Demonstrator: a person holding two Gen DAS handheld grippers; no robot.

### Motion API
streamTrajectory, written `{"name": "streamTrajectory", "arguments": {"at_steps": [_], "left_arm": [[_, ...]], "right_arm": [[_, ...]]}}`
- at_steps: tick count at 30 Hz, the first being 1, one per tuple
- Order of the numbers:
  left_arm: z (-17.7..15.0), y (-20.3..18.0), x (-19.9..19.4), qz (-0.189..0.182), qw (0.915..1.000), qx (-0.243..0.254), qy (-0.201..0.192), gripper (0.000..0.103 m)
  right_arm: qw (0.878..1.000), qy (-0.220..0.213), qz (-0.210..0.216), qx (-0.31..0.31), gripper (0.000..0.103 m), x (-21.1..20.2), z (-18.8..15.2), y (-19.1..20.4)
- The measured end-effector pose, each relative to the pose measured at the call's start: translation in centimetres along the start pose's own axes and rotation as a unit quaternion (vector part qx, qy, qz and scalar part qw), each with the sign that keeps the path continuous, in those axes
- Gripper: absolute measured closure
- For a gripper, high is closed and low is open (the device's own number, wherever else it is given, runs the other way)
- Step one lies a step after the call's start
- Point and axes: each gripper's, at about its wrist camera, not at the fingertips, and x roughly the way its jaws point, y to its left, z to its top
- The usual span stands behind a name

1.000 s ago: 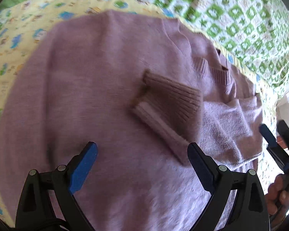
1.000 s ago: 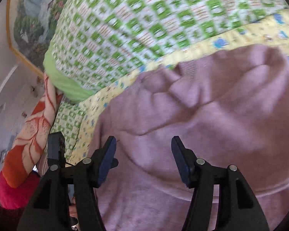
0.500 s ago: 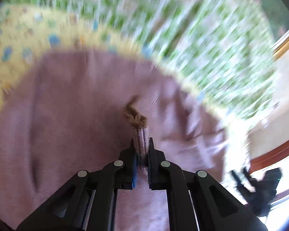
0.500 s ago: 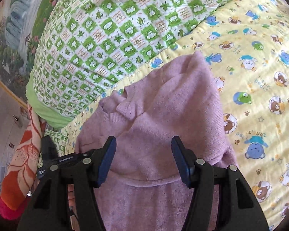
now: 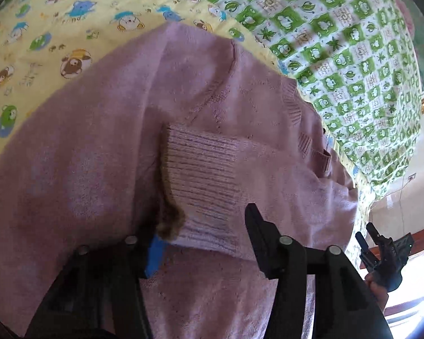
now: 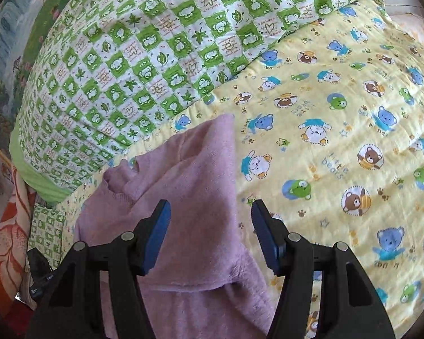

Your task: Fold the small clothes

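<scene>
A mauve knit sweater (image 5: 93, 147) lies on the yellow bear-print sheet (image 5: 42, 42). One sleeve is folded across its body, ending in a ribbed cuff (image 5: 203, 175). My left gripper (image 5: 205, 240) is just above that cuff. Its jaws are opening, with the cuff's near end between them and the pads apart from the knit. In the right wrist view the sweater (image 6: 189, 175) fills the lower left. My right gripper (image 6: 210, 234) stands open over the sweater's right edge, holding nothing. It also shows in the left wrist view as the right gripper (image 5: 381, 254), held in a hand.
A green and white checked quilt (image 6: 144, 65) is bunched along the far side of the sheet (image 6: 339, 141). An orange patterned cloth (image 6: 5, 243) lies past the bed's left end. A wall and a wooden ledge (image 5: 415, 237) show at the far right.
The left gripper closed on the sleeve cuff, carried it across the sweater, and now its jaws have parted with the cuff lying flat. The right gripper's view has swung right and back, showing more yellow sheet.
</scene>
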Motion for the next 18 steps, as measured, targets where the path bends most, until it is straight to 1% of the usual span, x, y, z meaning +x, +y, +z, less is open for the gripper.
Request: {"name": "streamTrajectory", "arguments": {"at_steps": [1, 2, 4, 5, 6, 7, 8, 9, 10, 11, 12, 13, 14, 15, 16, 17, 18], "left_arm": [[0.1, -0.2, 0.2, 0.006, 1.0, 0.003, 0.0, 0.042], [0.1, -0.5, 0.6, 0.012, 0.9999, 0.008, 0.0, 0.04], [-0.1, -1.5, 0.7, 0.027, 0.9994, 0.023, -0.004, 0.042], [0.0, -2.0, 1.0, 0.036, 0.9988, 0.032, -0.006, 0.046], [0.0, -2.7, 1.4, 0.042, 0.9982, 0.043, -0.007, 0.053], [0.0, -3.1, 1.7, 0.038, 0.9979, 0.053, -0.004, 0.082], [0.0, -3.6, 2.1, 0.03, 0.9977, 0.06, 0.006, 0.097], [0.1, -3.9, 1.7, 0.031, 0.9974, 0.066, 0.004, 0.096], [0.3, -4.6, 1.0, 0.022, 0.997, 0.074, -0.006, 0.097], [0.4, -5.2, 0.2, 0.012, 0.9967, 0.079, -0.018, 0.098], [0.6, -6.3, -1.4, -0.01, 0.9951, 0.088, -0.043, 0.098], [0.7, -6.9, -2.4, -0.02, 0.9934, 0.097, -0.058, 0.098], [0.6, -7.7, -3.6, -0.026, 0.9904, 0.111, -0.078, 0.098], [0.4, -7.8, -4.0, -0.028, 0.9894, 0.115, -0.084, 0.098], [0.3, -7.6, -3.9, -0.031, 0.9896, 0.115, -0.081, 0.098], [0.0, -7.1, -3.1, -0.028, 0.9902, 0.117, -0.07, 0.098], [-0.3, -6.5, -2.1, -0.015, 0.9909, 0.121, -0.058, 0.098]], "right_arm": [[1.0, 0.006, -0.003, -0.002, 0.042, 0.5, 0.5, -0.2], [1.0, 0.011, -0.006, -0.004, 0.042, 1.1, 0.8, -0.4], [1.0, 0.026, -0.007, -0.006, 0.041, 2.6, 1.6, -0.7], [0.999, 0.038, -0.01, -0.008, 0.041, 3.6, 2.0, -0.7], [0.999, 0.049, -0.009, -0.01, 0.041, 4.5, 2.1, -0.7], [0.998, 0.062, -0.009, -0.013, 0.041, 5.5, 2.2, -0.7], [0.997, 0.072, -0.012, -0.014, 0.041, 6.3, 2.2, -0.8], [0.996, 0.082, -0.017, -0.015, 0.041, 7.0, 2.2, -0.8], [0.996, 0.088, -0.015, -0.018, 0.054, 7.3, 2.3, -0.8], [0.996, 0.085, -0.009, -0.025, 0.074, 7.2, 2.5, -0.6], [0.996, 0.081, -0.01, -0.035, 0.094, 6.7, 3.0, -0.3], [0.997, 0.066, -0.009, -0.04, 0.095, 5.8, 3.5, 0.0], [0.998, 0.048, 0.001, -0.043, 0.095, 4.7, 4.0, 0.2], [0.998, 0.032, 0.004, -0.05, 0.095, 3.8, 4.5, 0.5], [0.998, 0.021, -0.001, -0.06, 0.095, 3.1, 4.9, 0.8], [0.998, 0.015, -0.007, -0.067, 0.095, 2.9, 5.2, 1.0], [0.997, 0.012, -0.014, -0.073, 0.095, 2.9, 5.3, 1.0]]}}
